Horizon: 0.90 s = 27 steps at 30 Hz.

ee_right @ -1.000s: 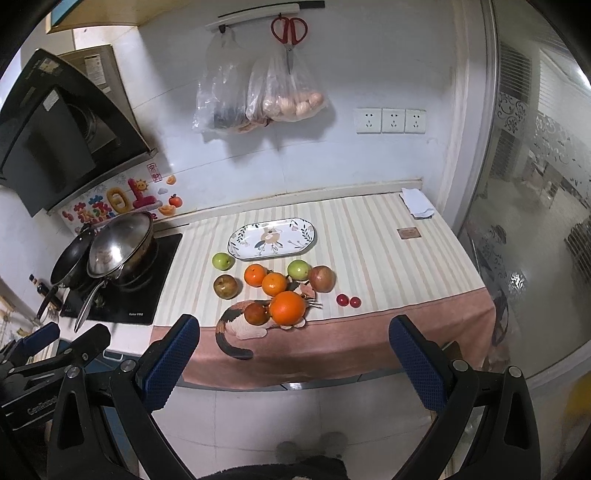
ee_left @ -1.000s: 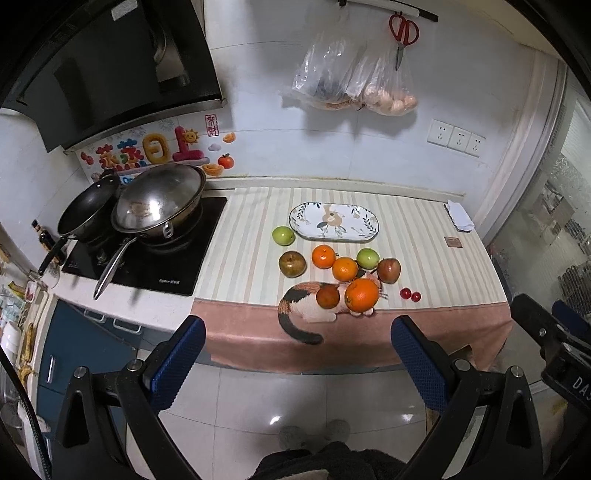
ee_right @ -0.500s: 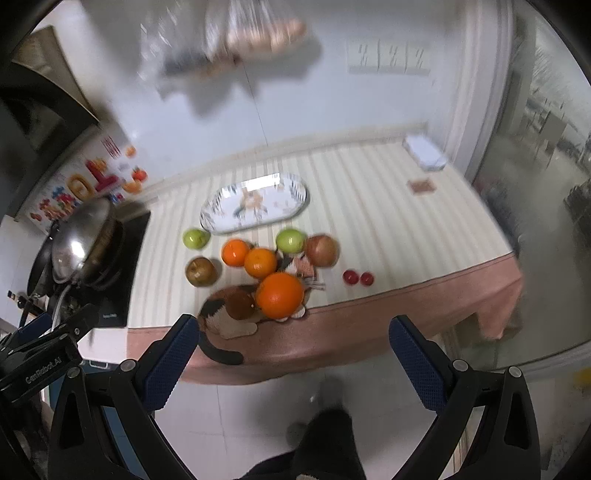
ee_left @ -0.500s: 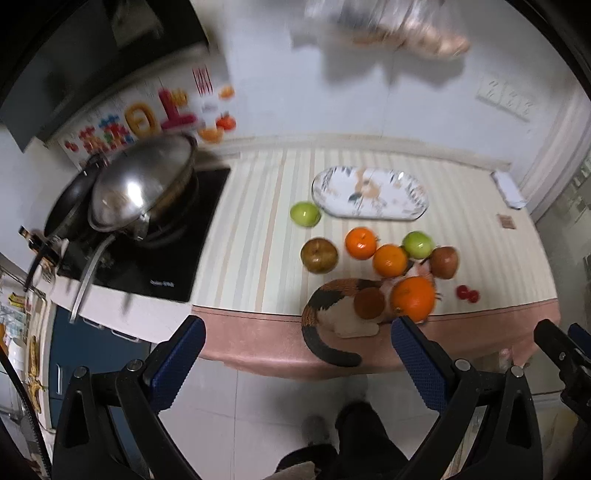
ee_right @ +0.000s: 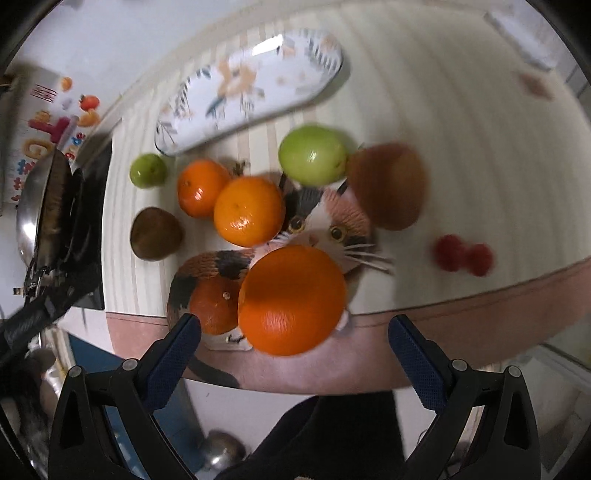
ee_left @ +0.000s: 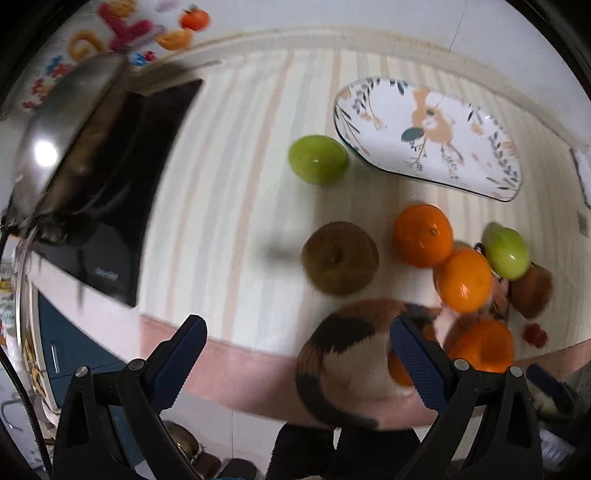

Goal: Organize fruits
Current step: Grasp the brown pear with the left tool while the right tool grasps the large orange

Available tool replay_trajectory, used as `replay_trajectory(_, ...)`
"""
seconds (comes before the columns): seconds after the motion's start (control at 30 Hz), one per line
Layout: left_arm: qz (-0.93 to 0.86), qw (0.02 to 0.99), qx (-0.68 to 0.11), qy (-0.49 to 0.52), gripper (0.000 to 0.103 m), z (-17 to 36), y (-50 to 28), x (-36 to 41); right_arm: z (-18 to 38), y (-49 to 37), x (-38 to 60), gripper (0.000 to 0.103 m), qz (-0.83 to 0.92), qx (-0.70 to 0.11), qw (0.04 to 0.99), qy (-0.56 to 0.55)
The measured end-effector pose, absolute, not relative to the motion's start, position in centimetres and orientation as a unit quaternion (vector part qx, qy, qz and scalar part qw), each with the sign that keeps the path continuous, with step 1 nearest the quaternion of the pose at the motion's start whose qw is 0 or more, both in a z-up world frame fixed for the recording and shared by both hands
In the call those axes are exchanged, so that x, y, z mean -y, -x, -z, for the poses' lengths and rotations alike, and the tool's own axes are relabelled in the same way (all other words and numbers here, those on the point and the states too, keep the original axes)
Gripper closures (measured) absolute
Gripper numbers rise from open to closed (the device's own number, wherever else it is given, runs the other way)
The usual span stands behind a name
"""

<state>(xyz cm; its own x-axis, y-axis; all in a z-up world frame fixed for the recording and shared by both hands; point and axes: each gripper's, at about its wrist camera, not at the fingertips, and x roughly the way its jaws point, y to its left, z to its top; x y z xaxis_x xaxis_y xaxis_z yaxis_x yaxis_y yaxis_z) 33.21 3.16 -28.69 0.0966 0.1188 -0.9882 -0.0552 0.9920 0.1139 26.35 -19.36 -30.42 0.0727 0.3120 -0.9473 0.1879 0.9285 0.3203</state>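
Observation:
Fruit lies on a striped counter in front of an oval patterned plate (ee_left: 428, 136) (ee_right: 247, 88). A big orange (ee_right: 291, 301) and a smaller dark orange (ee_right: 216, 306) sit on a cat-shaped mat (ee_right: 332, 225). Two tangerines (ee_right: 247, 210), two green apples (ee_right: 312, 155) (ee_left: 317, 158), two brown fruits (ee_left: 340, 258) (ee_right: 388, 184) and two small red fruits (ee_right: 463, 258) lie around. My left gripper (ee_left: 295, 363) is open above the counter's front edge, short of the brown fruit. My right gripper (ee_right: 295, 354) is open just before the big orange.
A black hob (ee_left: 122, 192) with a steel wok (ee_left: 62, 140) stands at the left. A tiled wall with stickers (ee_left: 129, 26) runs behind. The counter's front edge carries a pink cloth hem (ee_right: 480, 314). A folded white cloth (ee_right: 517, 26) lies far right.
Both grippers have moved forward and down toward the counter, so the fruit looks much larger. Both stay open. No fruit has moved.

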Motion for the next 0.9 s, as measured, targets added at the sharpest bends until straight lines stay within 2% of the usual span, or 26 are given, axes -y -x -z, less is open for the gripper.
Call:
replay_trajectory(0.2,-0.049,0.709,-0.703,-0.003,0.001,32.6,-37.2,-3.1,35.0,-27.8,17.9,0.001,-0.057,-0.714,0.677,-0.171)
replay_trajectory(0.47,-0.014,0.682,-0.731,-0.002,0.003,36.7,-39.4,-2.0,37.2,-27.9,17.0,0.007,-0.058,-0.728,0.660,-0.174)
replay_trajectory(0.5,-0.011,0.680,-0.733,-0.004,0.005,37.1,-39.5,-1.9,37.4,-27.8,16.9,0.007,-0.058,-0.728,0.659,-0.179)
replay_trajectory(0.57,-0.007,0.679,-0.734,0.000,0.022,37.4,-39.7,-1.8,37.5,-27.7,16.7,0.007,-0.056,-0.730,0.656,-0.184)
replay_trajectory(0.67,-0.010,0.685,-0.729,-0.004,0.035,37.8,-40.2,-2.0,37.5,-27.5,16.7,0.011,-0.056,-0.730,0.656,-0.185)
replay_trajectory(0.7,-0.011,0.688,-0.726,-0.008,0.037,37.8,-40.4,-2.0,37.7,-27.4,16.6,0.012,-0.056,-0.732,0.653,-0.188)
replay_trajectory(0.9,0.000,0.692,-0.722,-0.016,0.037,37.6,-39.8,-2.2,38.4,-27.2,16.9,0.019,-0.057,-0.739,0.633,-0.222)
